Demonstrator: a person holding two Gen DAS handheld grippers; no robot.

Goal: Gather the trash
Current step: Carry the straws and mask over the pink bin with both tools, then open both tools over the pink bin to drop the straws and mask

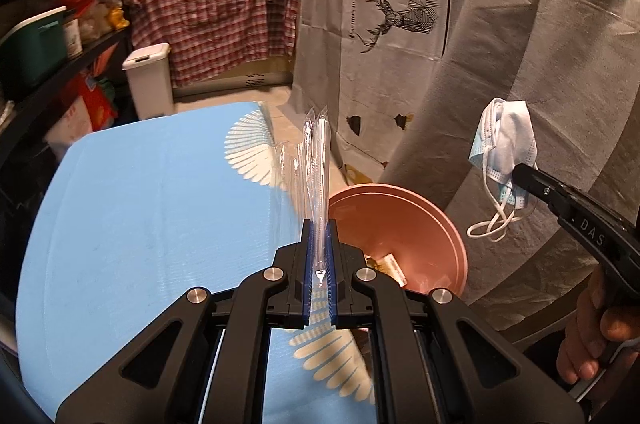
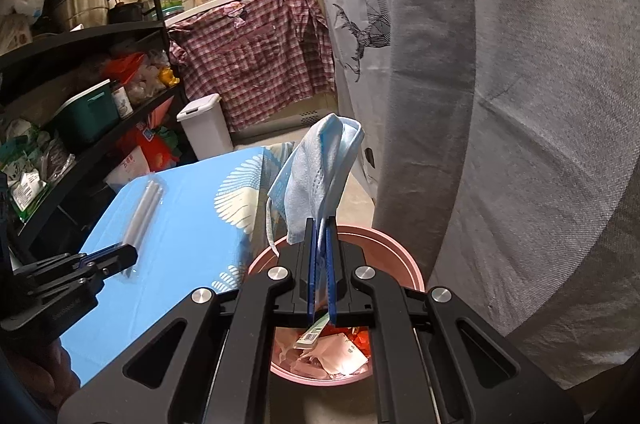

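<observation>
My left gripper (image 1: 319,224) is shut on a clear plastic wrapper with straws (image 1: 316,160) and holds it over the blue tablecloth's (image 1: 140,208) right edge; the right wrist view shows the wrapper (image 2: 142,212) and that gripper (image 2: 132,256) too. My right gripper (image 2: 320,224) is shut on a light blue face mask (image 2: 316,176) above the pink trash bin (image 2: 400,260), which holds paper and wrappers. In the left wrist view the mask (image 1: 506,148) hangs from the right gripper (image 1: 520,170), right of the bin (image 1: 400,224).
A grey cloth with a deer print (image 1: 400,12) hangs to the right of the bin. A white lidded bin (image 1: 148,80) stands on the floor past the table. Black shelves (image 2: 80,72) full of goods line the left. A checked shirt (image 1: 216,12) drapes over the counter.
</observation>
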